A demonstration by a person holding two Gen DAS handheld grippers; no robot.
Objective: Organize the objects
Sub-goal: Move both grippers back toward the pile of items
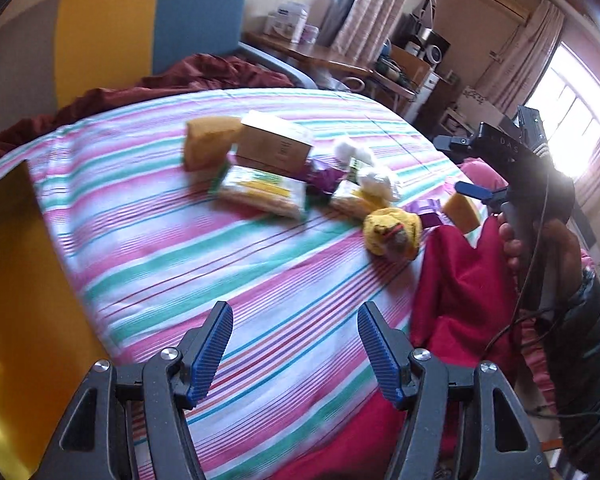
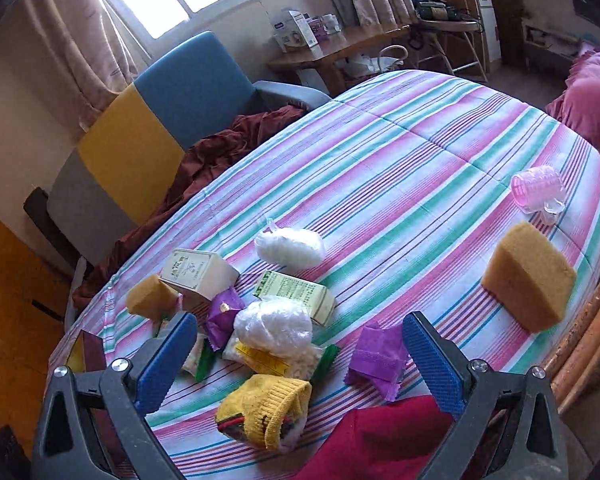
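Yellow knitted wool, soft and rumpled, is what lies nearest to me: a small yellow knit sock (image 2: 266, 410) bunched on the striped pink, green and white bedcover (image 2: 400, 168), just ahead of my right gripper (image 2: 300, 364) and a little left of centre between its blue ribbed pads (image 2: 434, 364). I judge it light and limp, so it should fold in a grip; pinching the thick middle of the bundle looks surer than taking a loose cuff. Those jaws stand spread wide with nothing between them. My left gripper (image 1: 296, 354) is also parted and empty, hovering over bare bedcover with the whole heap well ahead of it and to its right. Behind the sock sit crinkly clear plastic bags of white stuffing (image 2: 274, 326), likely slippery and easily squashed, a flat yellow-and-green printed packet (image 2: 266, 358), and two cream cardboard boxes (image 2: 198, 270), which look stiff enough to take across their narrow sides. A flat purple foil sachet (image 2: 376, 360) lies just inside my right pad, thin and awkward to lift off cloth. A tan sponge block (image 2: 528, 278) stands well apart to the right, springy and easy to grip, with a pink plastic cup (image 2: 536, 188) on its side beyond it. Red cloth (image 2: 380, 440) lies bunched under my right jaws.
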